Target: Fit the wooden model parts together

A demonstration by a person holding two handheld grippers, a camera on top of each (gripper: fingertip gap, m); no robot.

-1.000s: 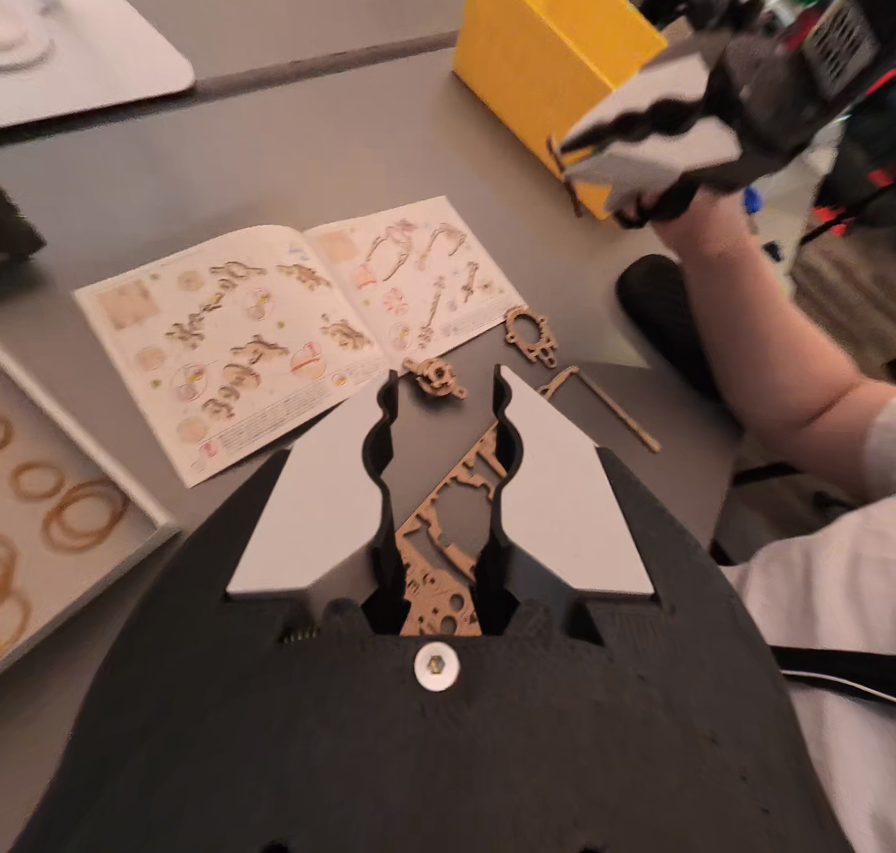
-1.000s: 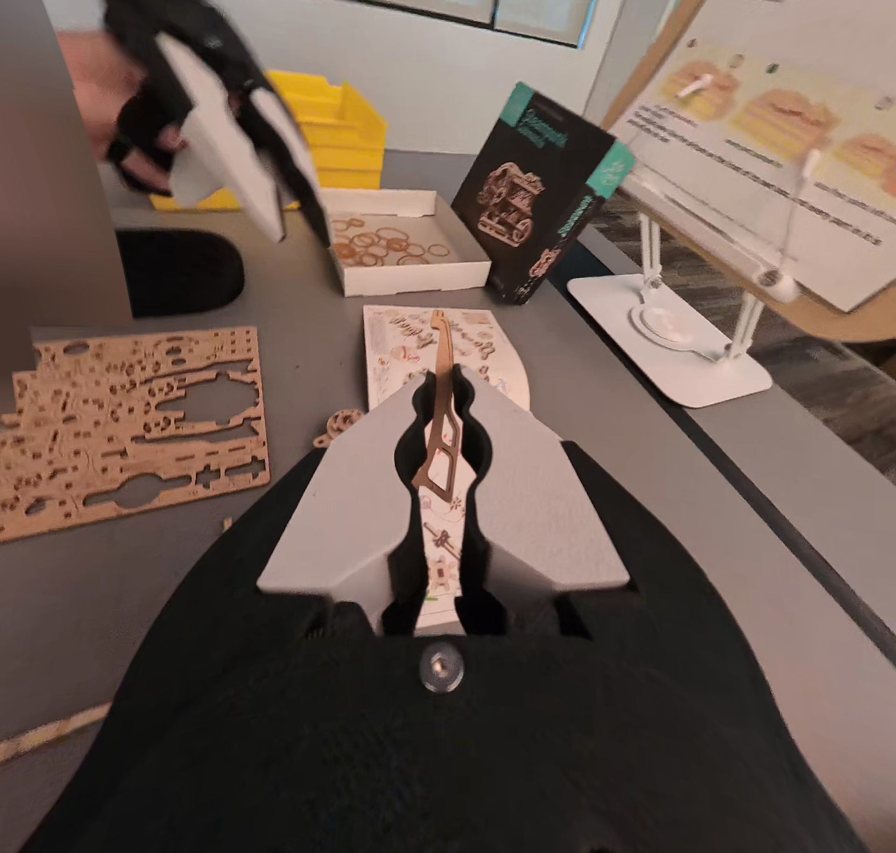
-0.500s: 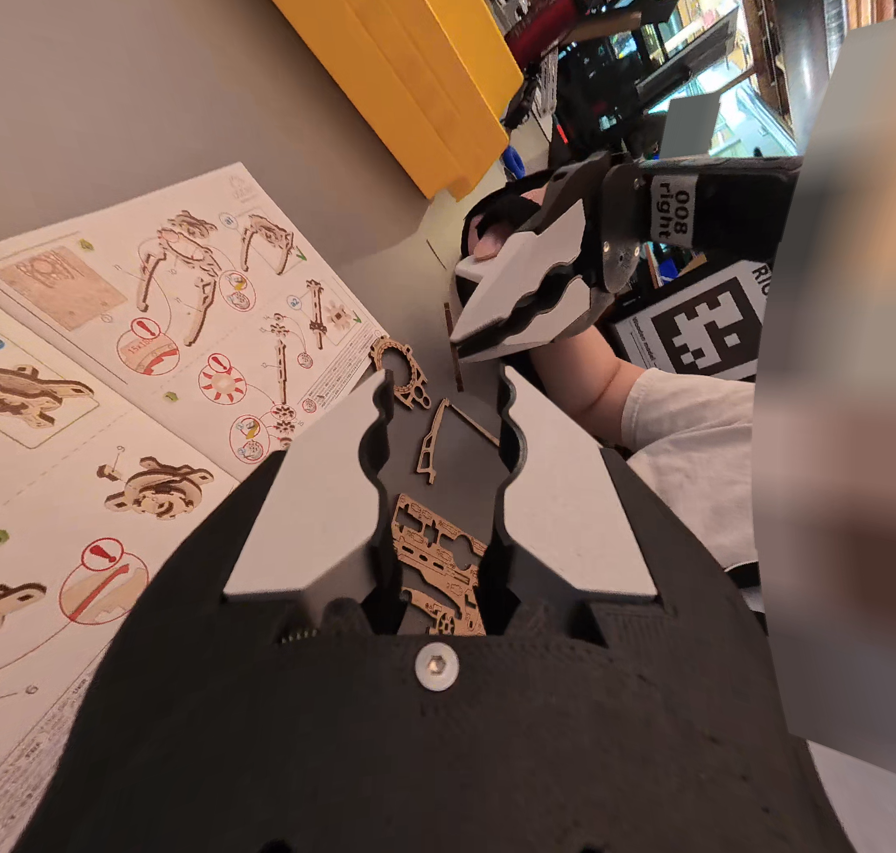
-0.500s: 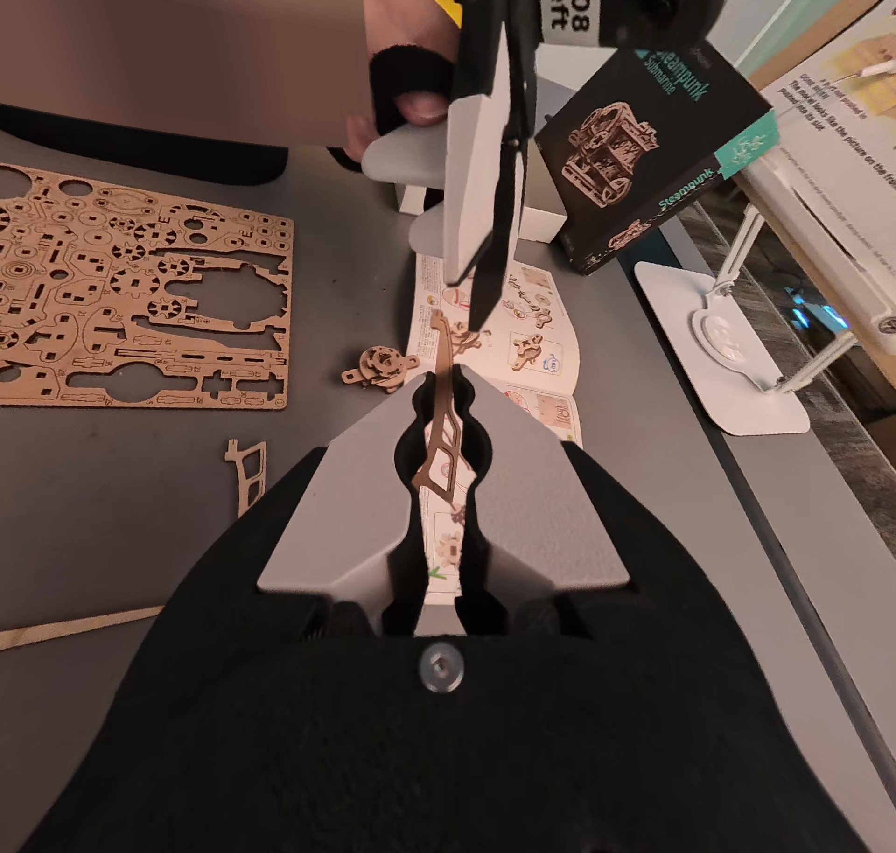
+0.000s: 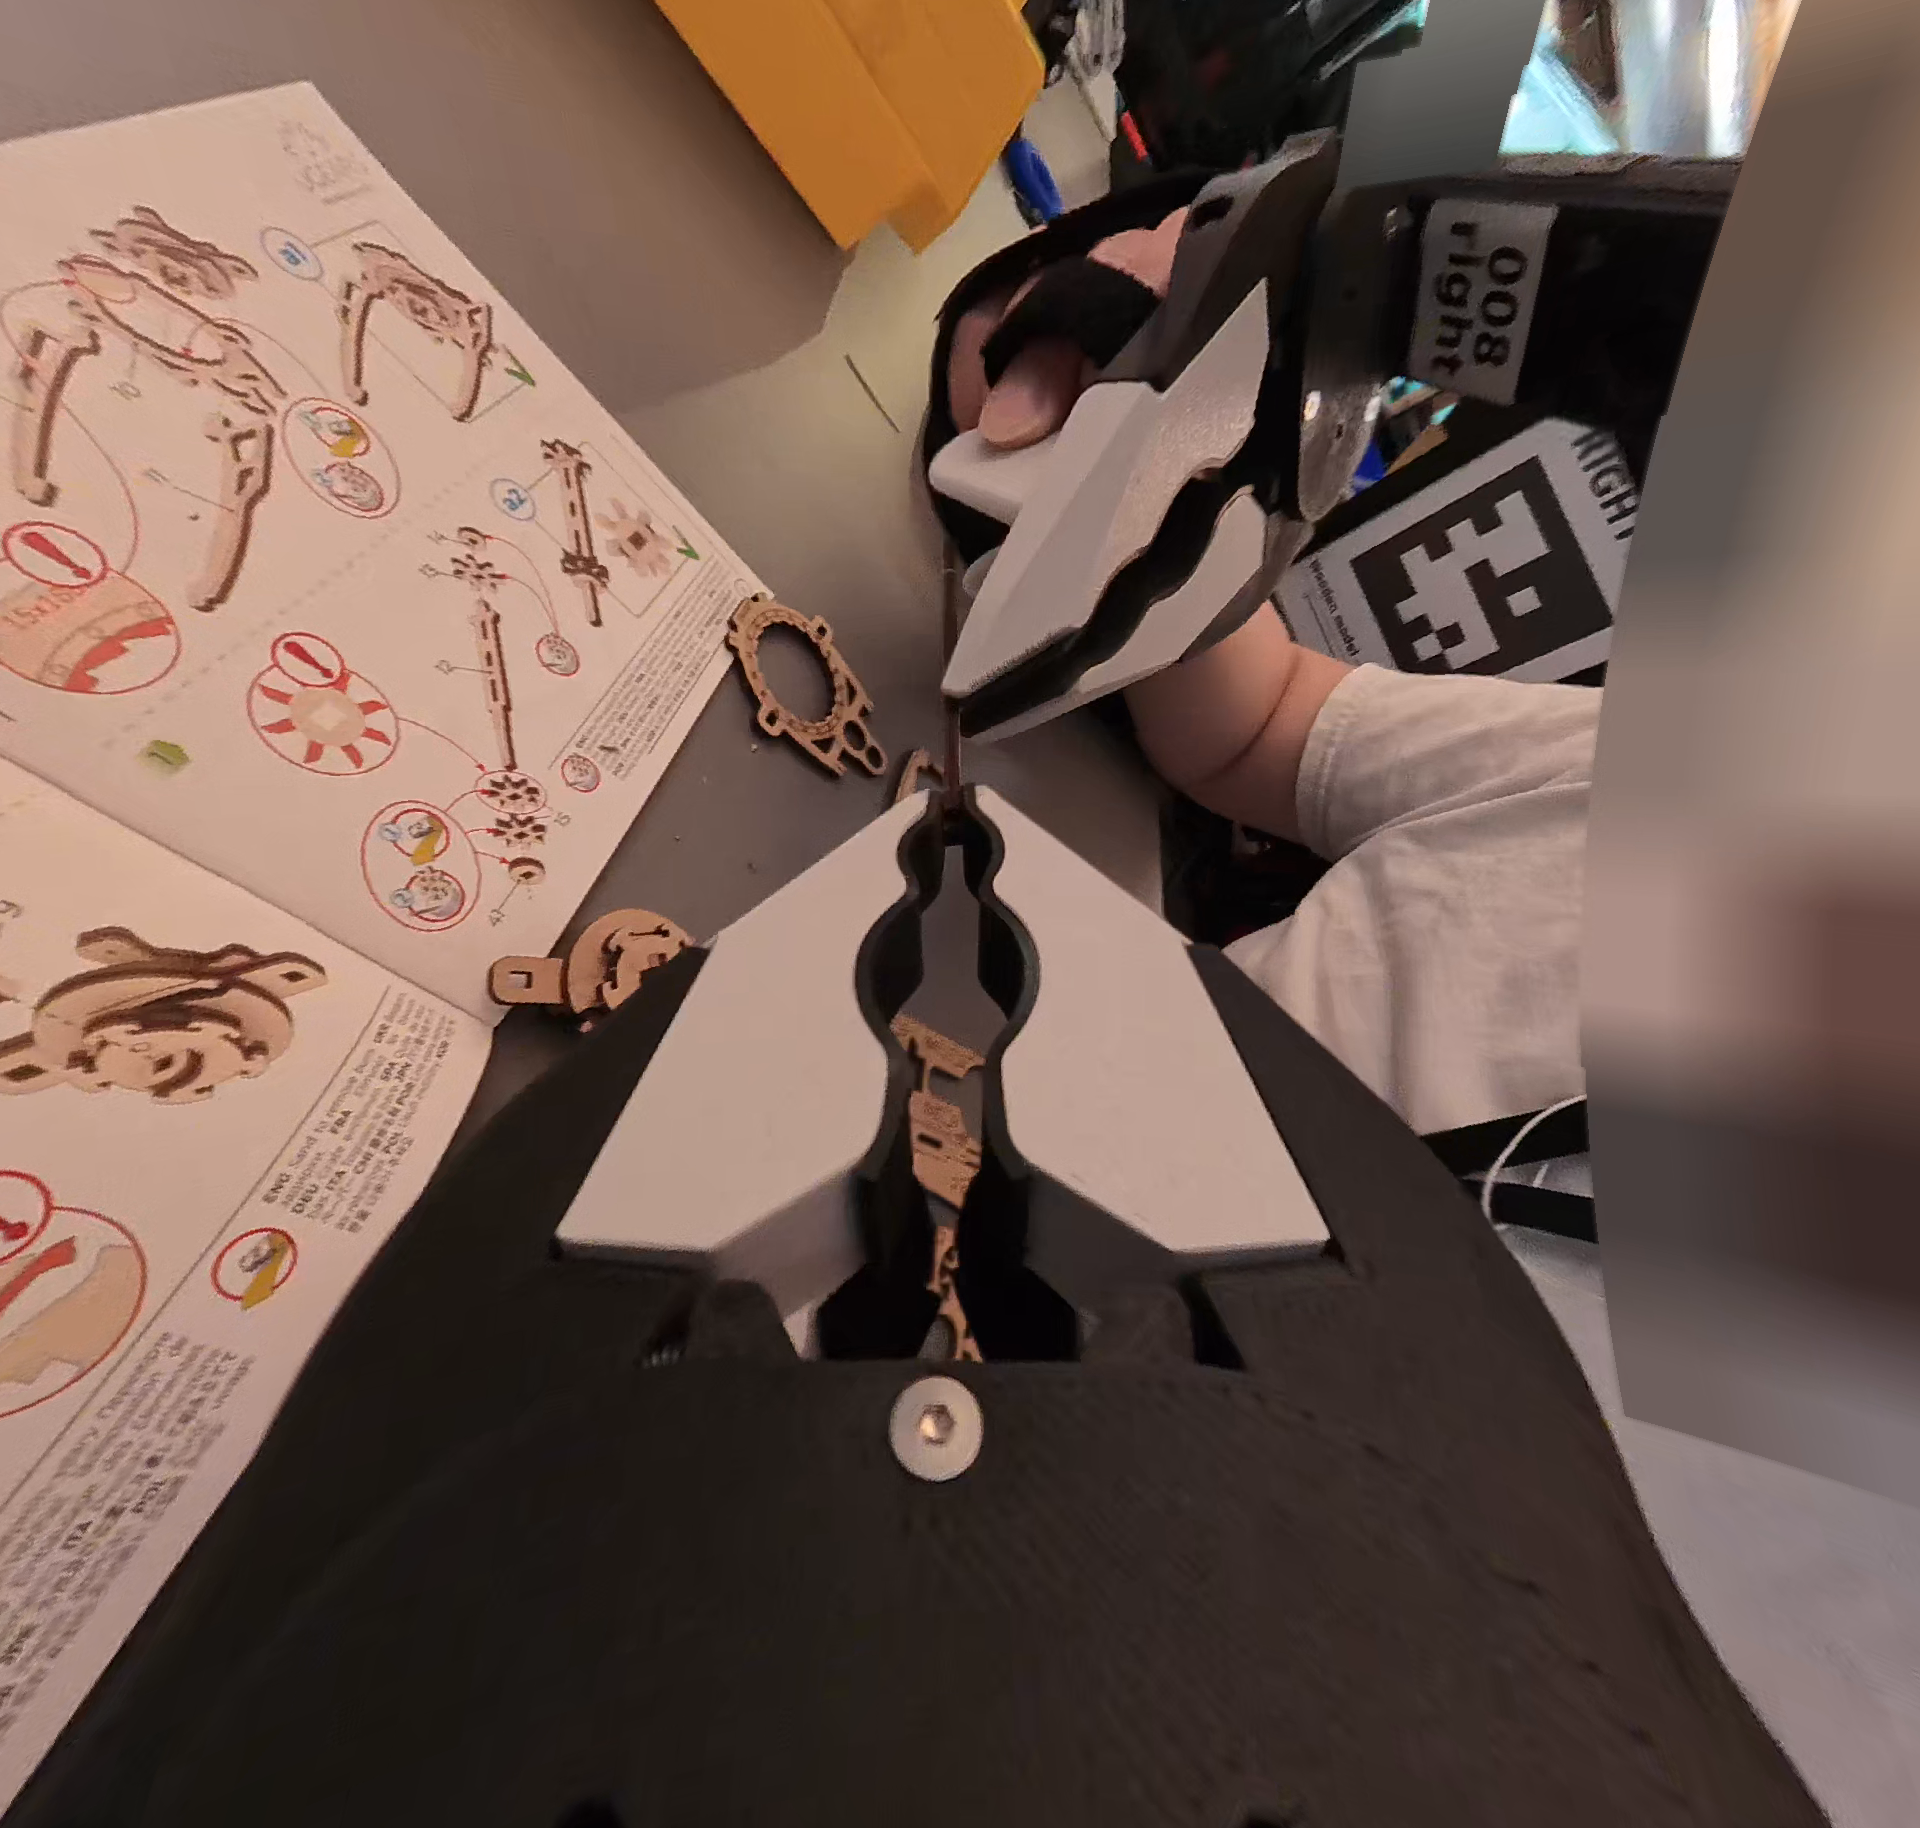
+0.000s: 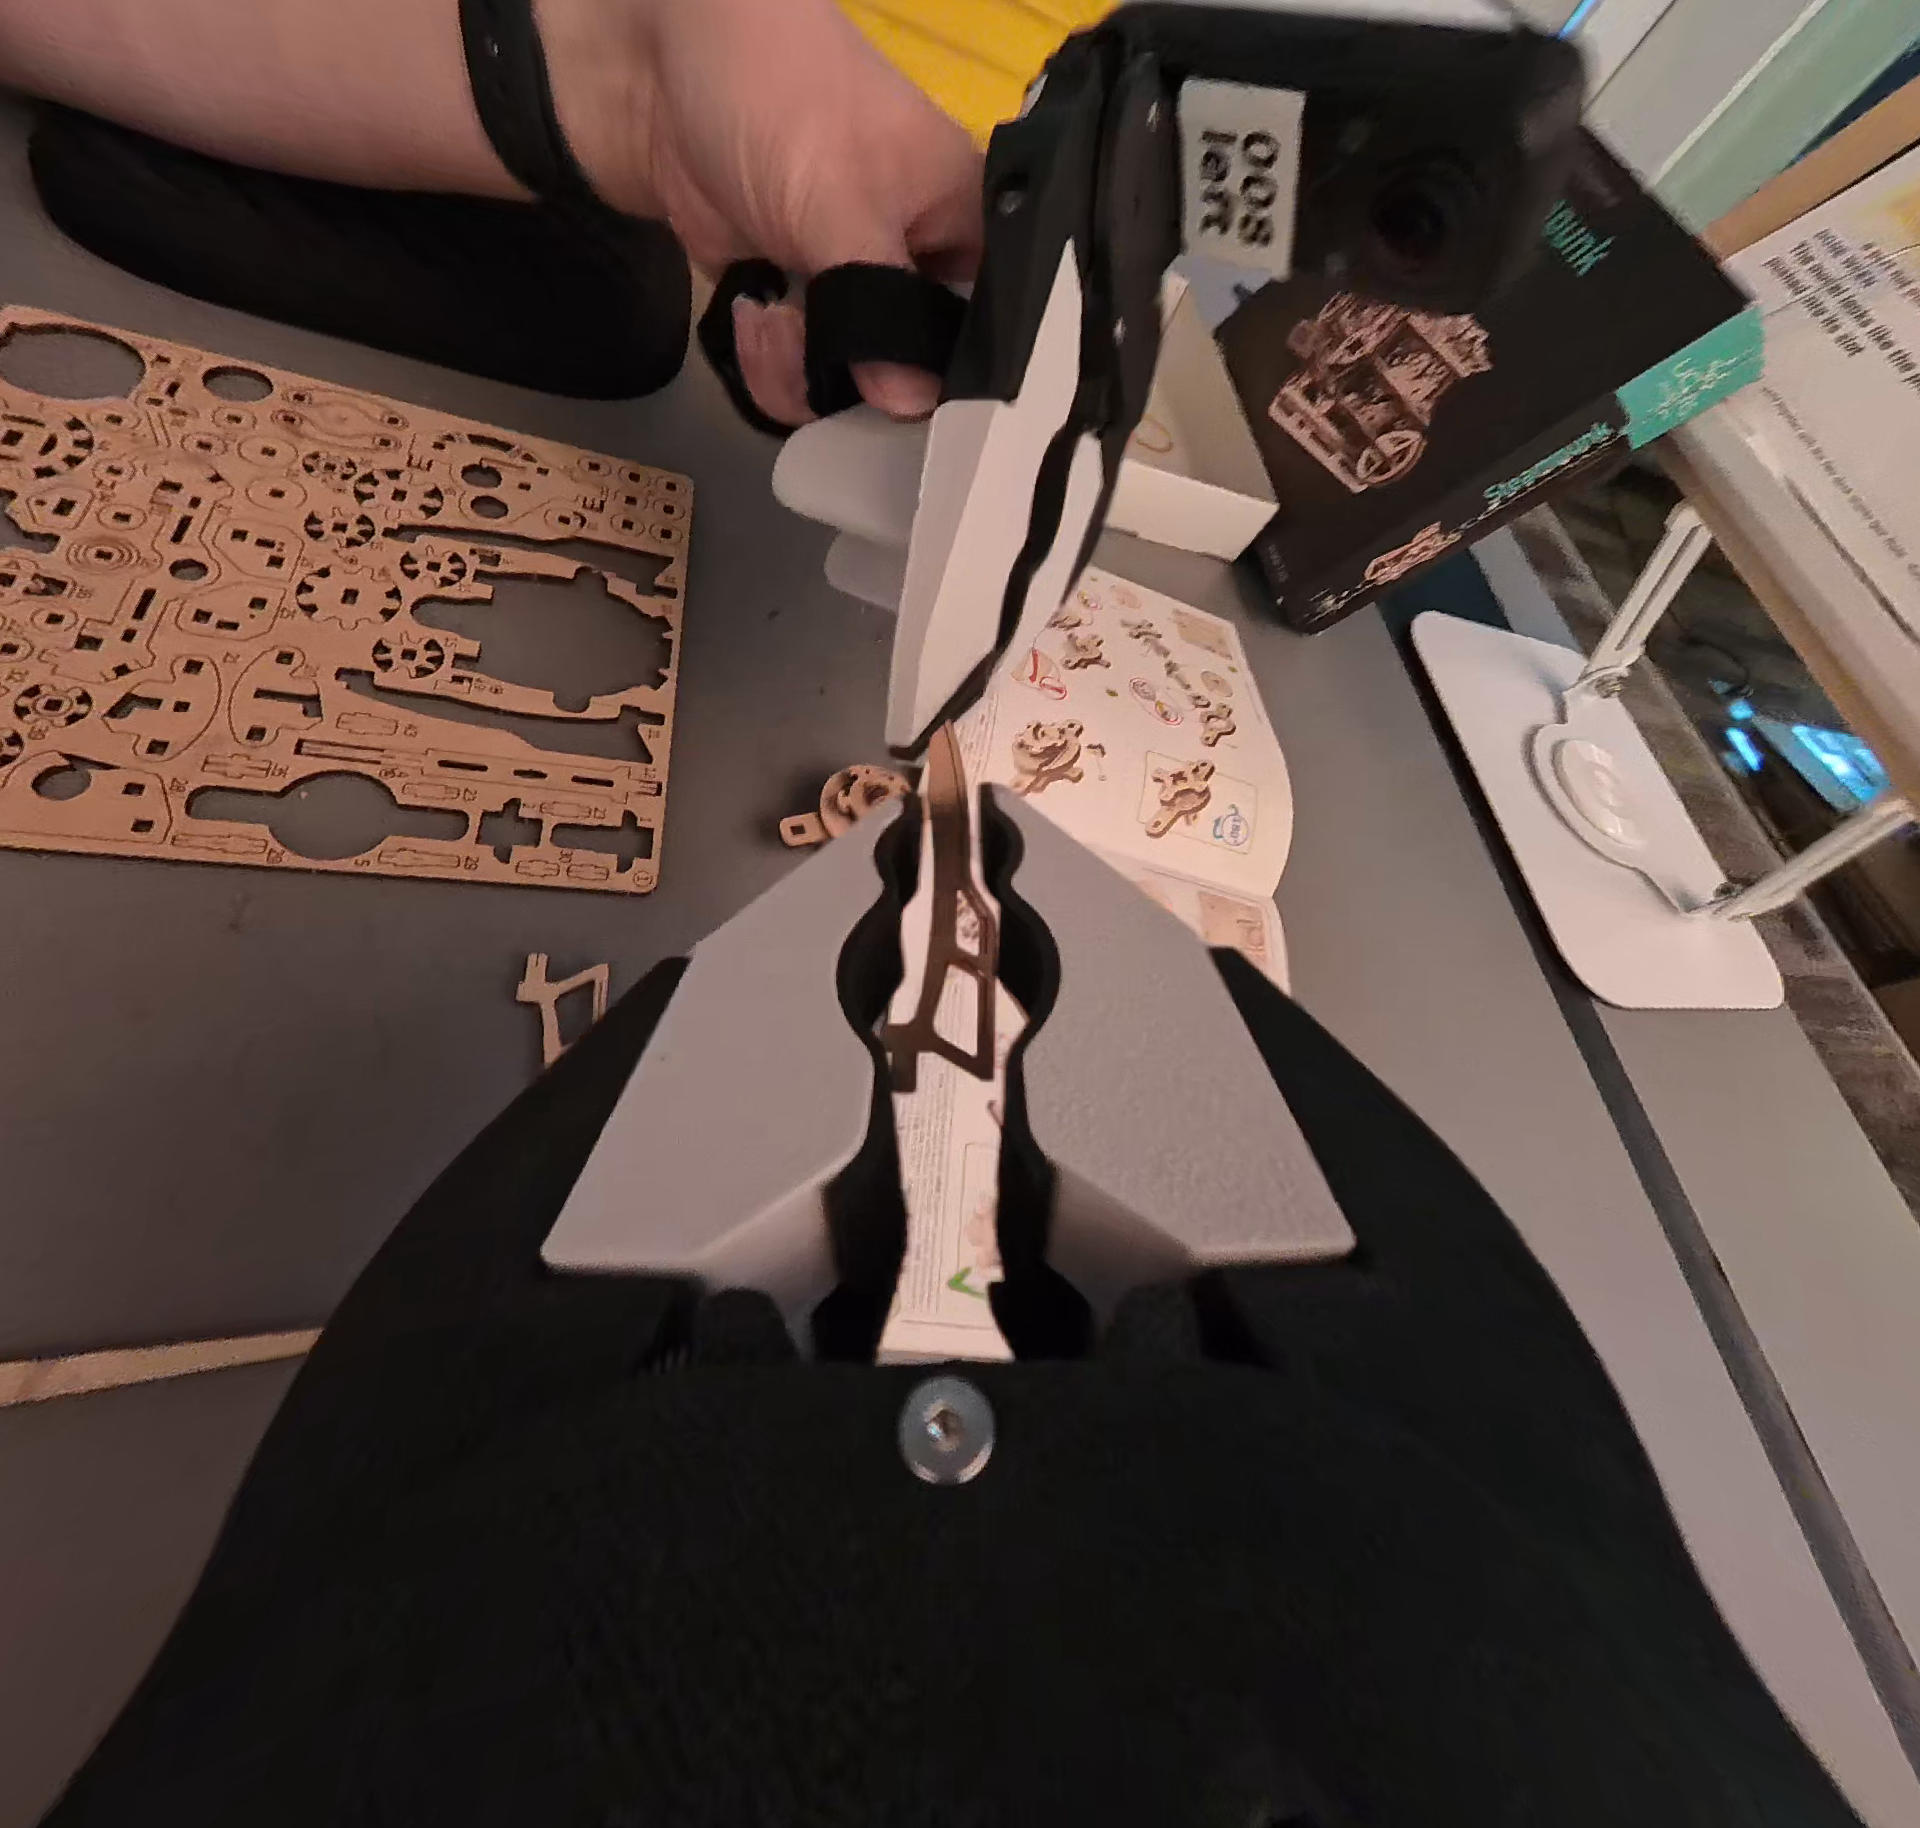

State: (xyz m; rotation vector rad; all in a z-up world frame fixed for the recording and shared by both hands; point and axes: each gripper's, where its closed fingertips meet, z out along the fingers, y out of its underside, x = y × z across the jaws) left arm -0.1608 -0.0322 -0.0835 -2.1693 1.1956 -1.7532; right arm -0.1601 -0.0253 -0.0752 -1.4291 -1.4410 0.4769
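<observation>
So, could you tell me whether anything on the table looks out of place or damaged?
Nothing looks damaged. The only loose bits are a thin wood strip at the near table edge and a small bracket lying apart from the cut sheet.

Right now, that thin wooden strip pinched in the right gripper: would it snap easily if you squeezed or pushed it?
Probably. The wooden strip is flat, slender and cut with open gaps, so it likely bends or cracks under sideways push. It looks light: the right gripper holds it edge-on by a narrow pinch. The left gripper closes on its tip, where it seems weakest.
</observation>
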